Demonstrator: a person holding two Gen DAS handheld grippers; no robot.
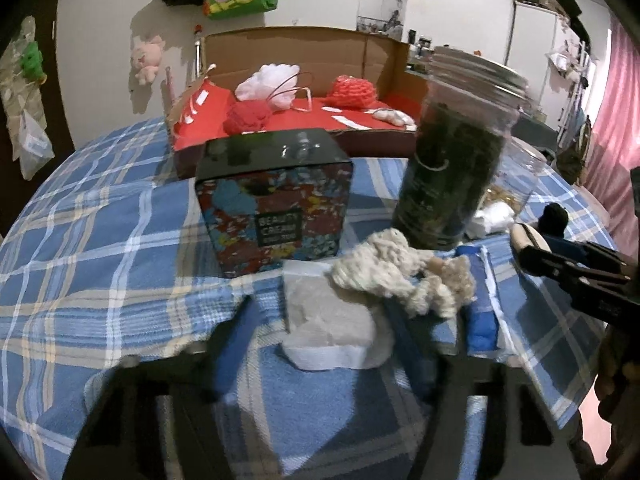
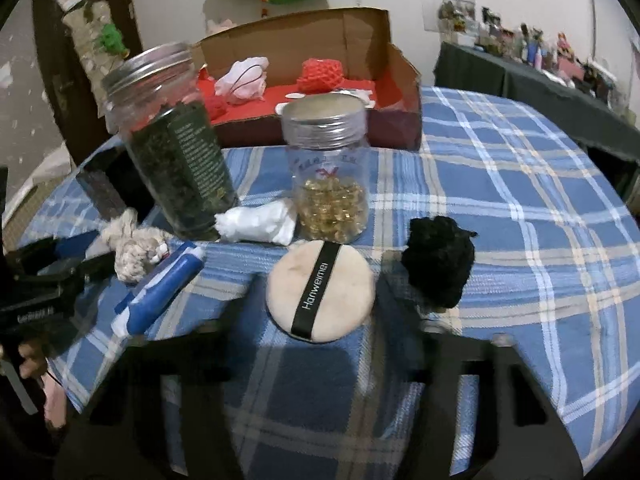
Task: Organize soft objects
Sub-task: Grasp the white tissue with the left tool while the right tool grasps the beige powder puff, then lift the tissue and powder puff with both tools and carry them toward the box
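Mid-pickup: left gripper (image 1: 320,320) clamped on folded white cloth pad (image 1: 324,320), right gripper (image 2: 320,304) clamped on round cream powder puff (image 2: 320,290); next, lifting both toward the red-lined cardboard box (image 2: 408,80) at twelve o'clock.

On the desk (image 2: 500,184), the box (image 2: 400,80) sits at the back with sponges (image 2: 320,74) inside. Before it stand two jars (image 2: 332,184), a wad of tissue (image 2: 256,222) between them. Nearer lie the puff (image 2: 320,288), a tube (image 2: 160,292) to its left (beside the rope knot (image 2: 132,248)).
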